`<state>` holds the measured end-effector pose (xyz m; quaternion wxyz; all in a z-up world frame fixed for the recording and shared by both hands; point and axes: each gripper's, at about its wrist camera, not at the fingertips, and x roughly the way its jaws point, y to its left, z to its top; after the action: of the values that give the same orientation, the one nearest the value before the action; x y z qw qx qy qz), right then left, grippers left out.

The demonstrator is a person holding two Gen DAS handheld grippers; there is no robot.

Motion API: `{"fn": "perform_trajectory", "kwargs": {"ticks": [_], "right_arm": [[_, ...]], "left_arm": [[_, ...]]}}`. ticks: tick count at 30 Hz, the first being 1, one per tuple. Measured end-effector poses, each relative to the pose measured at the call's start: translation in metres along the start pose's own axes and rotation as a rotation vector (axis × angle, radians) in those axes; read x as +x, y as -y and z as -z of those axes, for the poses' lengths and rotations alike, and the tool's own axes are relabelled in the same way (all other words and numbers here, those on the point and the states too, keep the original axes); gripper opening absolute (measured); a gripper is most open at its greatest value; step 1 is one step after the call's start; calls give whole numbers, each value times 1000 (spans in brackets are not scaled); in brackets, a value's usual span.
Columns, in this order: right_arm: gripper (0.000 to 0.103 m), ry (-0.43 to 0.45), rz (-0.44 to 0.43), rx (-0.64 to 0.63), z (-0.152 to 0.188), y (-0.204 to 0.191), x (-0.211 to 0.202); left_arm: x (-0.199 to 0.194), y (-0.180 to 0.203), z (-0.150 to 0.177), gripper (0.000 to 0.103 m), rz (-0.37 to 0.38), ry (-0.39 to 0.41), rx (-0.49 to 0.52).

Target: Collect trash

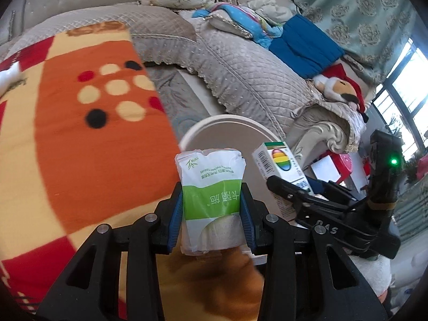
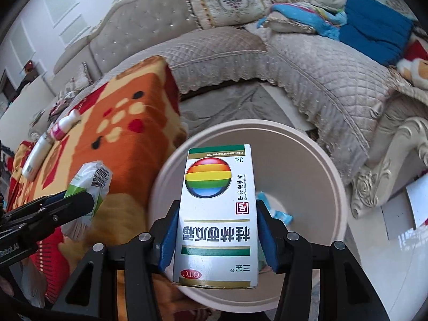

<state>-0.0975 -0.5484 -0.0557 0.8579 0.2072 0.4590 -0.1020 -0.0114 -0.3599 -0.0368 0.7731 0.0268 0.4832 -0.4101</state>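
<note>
My left gripper (image 1: 212, 208) is shut on a green and white tissue pack (image 1: 211, 195), held by the near rim of a cream round bin (image 1: 214, 128). My right gripper (image 2: 216, 230) is shut on a white medicine box (image 2: 218, 214) with a rainbow ball logo, held over the open bin (image 2: 315, 160). The box also shows in the left wrist view (image 1: 281, 165), and the tissue pack in the right wrist view (image 2: 89, 184). A blue and white wrapper (image 2: 278, 210) lies inside the bin.
An orange, red and cream blanket (image 2: 128, 123) covers a surface left of the bin, with two small white bottles (image 2: 64, 125) on it. A grey quilted sofa (image 2: 307, 67) with cushions, blue cloth and a plush toy (image 1: 342, 88) curves behind.
</note>
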Motion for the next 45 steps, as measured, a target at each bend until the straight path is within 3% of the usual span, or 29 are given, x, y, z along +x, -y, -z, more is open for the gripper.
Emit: {"fn": "perform_trajectory", "kwargs": {"ticks": [7, 9, 10, 19, 31, 40, 45], "right_arm": [[55, -13, 27, 58, -1, 24, 7], [72, -8, 48, 70, -1, 26, 6], [74, -4, 49, 73, -1, 27, 4], [74, 25, 27, 39, 4, 9, -7], [74, 165, 44, 4, 12, -28, -47], [74, 286, 52, -39, 28, -64, -75], [84, 311, 47, -45, 33, -76, -82]], "left_arm": [[14, 16, -8, 56, 61, -1, -2], [13, 15, -9, 67, 84, 8, 3], [12, 15, -9, 71, 87, 12, 4], [-3, 6, -4, 71, -34, 53, 17], [-46, -21, 20, 71, -266, 187, 18], [-87, -29, 36, 71, -317, 299, 11], [-106, -32, 46, 71, -335, 345, 12]]}}
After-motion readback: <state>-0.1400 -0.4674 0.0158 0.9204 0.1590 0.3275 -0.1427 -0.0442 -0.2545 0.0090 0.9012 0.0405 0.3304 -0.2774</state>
